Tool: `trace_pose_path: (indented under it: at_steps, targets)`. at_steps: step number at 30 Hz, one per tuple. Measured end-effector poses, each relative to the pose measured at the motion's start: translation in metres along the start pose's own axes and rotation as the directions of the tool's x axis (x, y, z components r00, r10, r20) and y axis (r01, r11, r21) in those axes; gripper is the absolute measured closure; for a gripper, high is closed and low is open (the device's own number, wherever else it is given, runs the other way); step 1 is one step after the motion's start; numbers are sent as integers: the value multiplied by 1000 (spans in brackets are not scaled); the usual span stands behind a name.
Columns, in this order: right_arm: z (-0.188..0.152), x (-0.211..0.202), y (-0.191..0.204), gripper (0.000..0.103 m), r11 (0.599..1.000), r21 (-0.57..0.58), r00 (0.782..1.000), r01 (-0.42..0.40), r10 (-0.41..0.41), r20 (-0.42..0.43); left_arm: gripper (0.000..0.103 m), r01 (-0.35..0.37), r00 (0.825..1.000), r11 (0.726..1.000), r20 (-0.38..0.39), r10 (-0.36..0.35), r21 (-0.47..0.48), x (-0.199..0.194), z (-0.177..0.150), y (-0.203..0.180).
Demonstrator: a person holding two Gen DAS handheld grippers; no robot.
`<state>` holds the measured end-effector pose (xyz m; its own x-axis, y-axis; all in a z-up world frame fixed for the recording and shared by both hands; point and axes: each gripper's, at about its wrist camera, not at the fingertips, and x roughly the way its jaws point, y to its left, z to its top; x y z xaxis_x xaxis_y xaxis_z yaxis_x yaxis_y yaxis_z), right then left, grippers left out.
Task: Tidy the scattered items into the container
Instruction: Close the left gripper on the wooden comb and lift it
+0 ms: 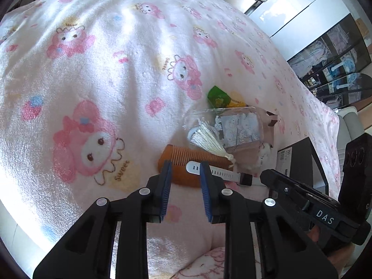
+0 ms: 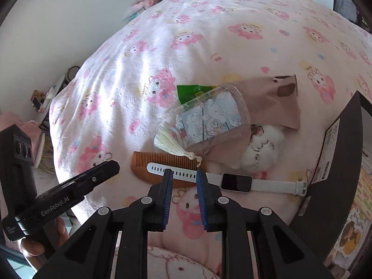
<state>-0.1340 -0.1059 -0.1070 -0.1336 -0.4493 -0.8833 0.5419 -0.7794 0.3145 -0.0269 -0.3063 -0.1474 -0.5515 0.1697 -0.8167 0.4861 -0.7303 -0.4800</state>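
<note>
A: Since both grippers hang over the pile with nothing between their pads, we log this as the approach step. Left gripper (image 1: 184, 171): jaws part open, empty, above one end of the watch (image 1: 218, 174). Right gripper (image 2: 183, 177): jaws part open, empty, over the strap of the same watch (image 2: 236, 182).

B: And the items we still count as loose?

A: On the blanket (image 2: 209, 34): one wooden comb (image 2: 148, 162) under the watch strap; one tassel (image 2: 169, 145) on the comb; one clear phone case (image 2: 209, 118); one brown paper bag (image 2: 272, 97) beneath it; one green packet (image 2: 188, 91) behind; one white fluffy toy (image 2: 262, 148).

B: The container?

A: We take the dark box (image 2: 330, 162) at the right edge, just beside the watch buckle, to be it. Contents: we cannot tell; its inside is out of view.

B: Next move?

A: We judge one gripper must lower, close across the thin strap and lift it clear of the comb.
</note>
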Motion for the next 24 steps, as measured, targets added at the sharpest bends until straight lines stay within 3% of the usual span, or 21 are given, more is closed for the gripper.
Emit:
trace_pose_path:
  at_steps: [7,10,13,16,24]
  targets:
    - [10,46,-26,85,990,106,994,97,-91,-62,74,-39,997,999,-67,39,-8,41,12,16]
    - [4,68,-38,85,986,148,990,82,-63,-126,74,-37,996,999,-77,36,-14,51,12,19]
    - [-7,68,-43,85,985,165,990,42,-20,-137,70,-16,997,1000,-77,15,-17,51,12,21]
    - [-19,71,-38,85,988,152,979,16,16,-203,70,0,996,1000,-89,-2,-19,50,12,25]
    - [4,50,-24,84,989,150,998,-9,19,-61,70,38,998,999,-57,-41,-38,45,16,32]
